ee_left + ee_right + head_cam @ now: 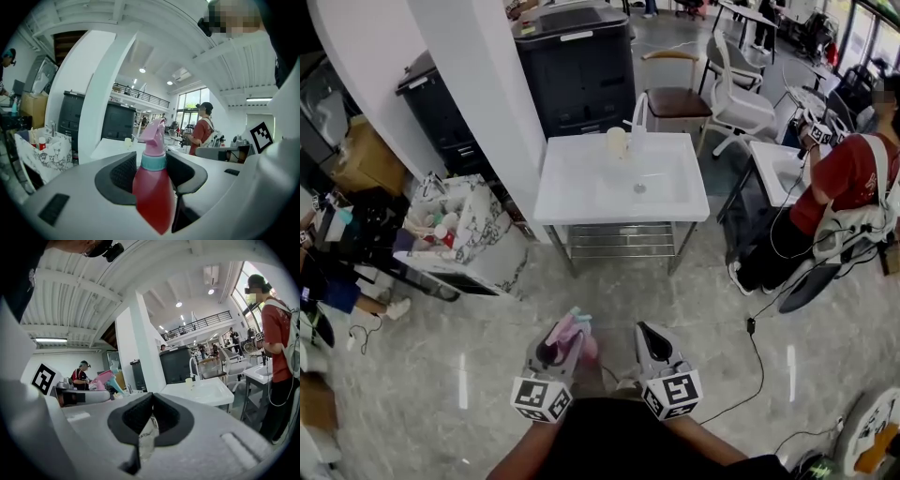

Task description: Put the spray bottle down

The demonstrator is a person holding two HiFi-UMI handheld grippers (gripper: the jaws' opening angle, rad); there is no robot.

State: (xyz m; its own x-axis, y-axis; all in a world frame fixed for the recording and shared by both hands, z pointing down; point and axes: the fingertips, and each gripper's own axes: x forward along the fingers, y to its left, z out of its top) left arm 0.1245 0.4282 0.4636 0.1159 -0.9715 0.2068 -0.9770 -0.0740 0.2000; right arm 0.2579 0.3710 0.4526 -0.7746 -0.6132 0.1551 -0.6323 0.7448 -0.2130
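A spray bottle (pixel 152 187) with a red body, a teal collar and a pink trigger head stands upright between the jaws of my left gripper (pixel 152 171), which is shut on it. In the head view the spray bottle (pixel 577 330) shows in the left gripper (pixel 565 336), low over the floor in front of me. My right gripper (pixel 647 333) is beside it, jaws together and nothing in them. In the right gripper view the right gripper (pixel 151 401) has its pads meeting, and the bottle's pink head (pixel 104 378) shows at the left.
A white sink table (pixel 581 202) with a small cup (pixel 617 141) stands ahead. Dark cabinets (pixel 577 66) and a white pillar (pixel 478 84) are behind it. A marble-patterned box (pixel 473 239) of bottles sits at the left. A person in a red shirt (pixel 844 178) stands at the right, and a cable (pixel 755 352) crosses the floor.
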